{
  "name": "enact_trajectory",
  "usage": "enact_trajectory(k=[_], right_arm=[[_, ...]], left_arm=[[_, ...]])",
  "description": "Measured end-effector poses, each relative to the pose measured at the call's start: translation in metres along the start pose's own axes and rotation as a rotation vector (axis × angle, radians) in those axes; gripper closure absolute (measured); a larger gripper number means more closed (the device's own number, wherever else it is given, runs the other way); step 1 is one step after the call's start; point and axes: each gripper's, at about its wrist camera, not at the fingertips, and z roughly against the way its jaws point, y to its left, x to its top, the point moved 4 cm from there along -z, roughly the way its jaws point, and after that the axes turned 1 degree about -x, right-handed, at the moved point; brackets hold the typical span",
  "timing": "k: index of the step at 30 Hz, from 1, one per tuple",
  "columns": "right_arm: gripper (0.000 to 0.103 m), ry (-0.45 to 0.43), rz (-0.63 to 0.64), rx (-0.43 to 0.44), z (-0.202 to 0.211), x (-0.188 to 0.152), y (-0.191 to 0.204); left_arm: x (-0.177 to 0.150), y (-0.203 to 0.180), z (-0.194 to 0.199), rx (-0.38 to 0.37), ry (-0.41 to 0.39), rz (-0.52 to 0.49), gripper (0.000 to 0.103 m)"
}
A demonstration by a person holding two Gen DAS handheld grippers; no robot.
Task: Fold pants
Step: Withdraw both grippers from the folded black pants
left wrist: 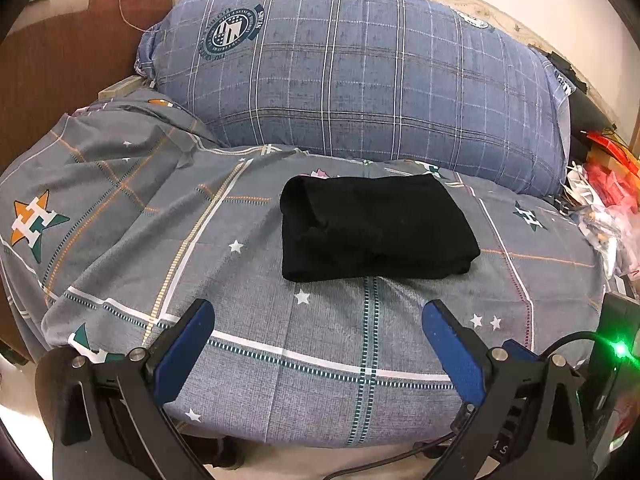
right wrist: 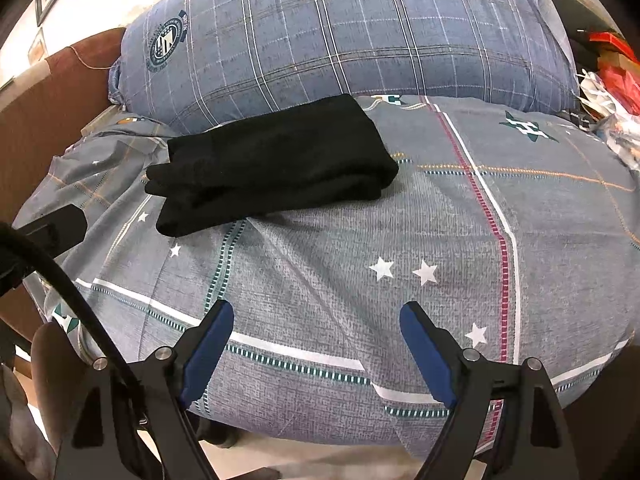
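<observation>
Both tools stand with jaws wide apart, nothing between them: the left tool and the right tool hover over the grey star-print bedsheet. Ahead of both lie the folded black pants, their layers hard to separate. Beyond sits a blue plaid pillow, its top cut off in the right view.

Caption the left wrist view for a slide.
Folded black fabric pants lie on the grey patterned bedsheet, beyond the open left gripper.

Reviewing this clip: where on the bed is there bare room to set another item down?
Free: the grey sheet between the folded black pants, the blue plaid pillow and the near bed edge. Also the sheet left of the pants in the left wrist view. Crowded: the clutter off the right edge.
</observation>
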Motion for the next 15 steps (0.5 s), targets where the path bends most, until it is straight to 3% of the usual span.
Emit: enact_trajectory(k=[15], right_arm=[[0.014,0.044,-0.017,-0.001,-0.017,-0.007,-0.006]], left_arm=[[-0.008,0.002,-0.022,0.0,0.049,0.003,0.0]])
